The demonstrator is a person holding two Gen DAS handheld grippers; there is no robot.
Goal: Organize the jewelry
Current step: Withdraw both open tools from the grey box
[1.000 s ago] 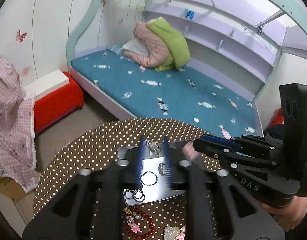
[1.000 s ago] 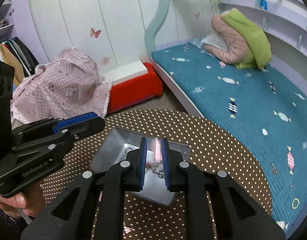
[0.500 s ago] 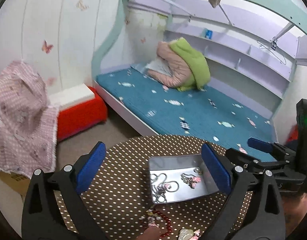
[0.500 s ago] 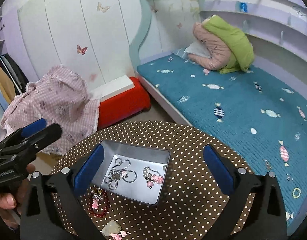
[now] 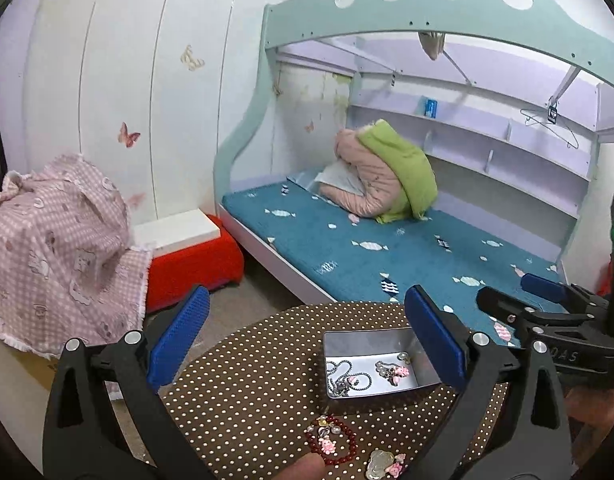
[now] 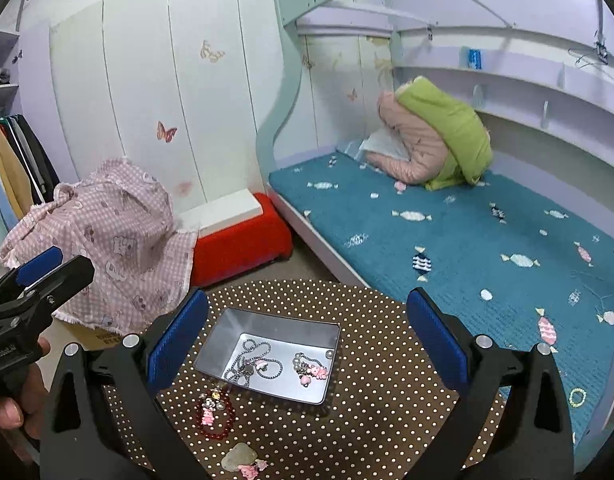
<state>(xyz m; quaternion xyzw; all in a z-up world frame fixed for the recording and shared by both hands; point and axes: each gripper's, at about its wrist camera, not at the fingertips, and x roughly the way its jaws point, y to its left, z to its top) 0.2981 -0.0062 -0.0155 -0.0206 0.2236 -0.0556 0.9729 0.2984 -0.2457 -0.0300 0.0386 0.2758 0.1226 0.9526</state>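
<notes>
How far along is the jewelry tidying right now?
Done: a silver chain and a pink charm piece lie in the metal tin. In hand: nothing; the left gripper and right gripper are open. Left: the red bead bracelet and the pale stone pendant on the dotted table.

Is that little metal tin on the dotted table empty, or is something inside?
Not empty. The tin holds a silver chain and a pink charm piece; a red bead bracelet lies outside on the table.

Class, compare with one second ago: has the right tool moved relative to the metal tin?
Yes. The right tool has opened and pulled back and up from the metal tin, which now lies below it on the dotted table.
</notes>
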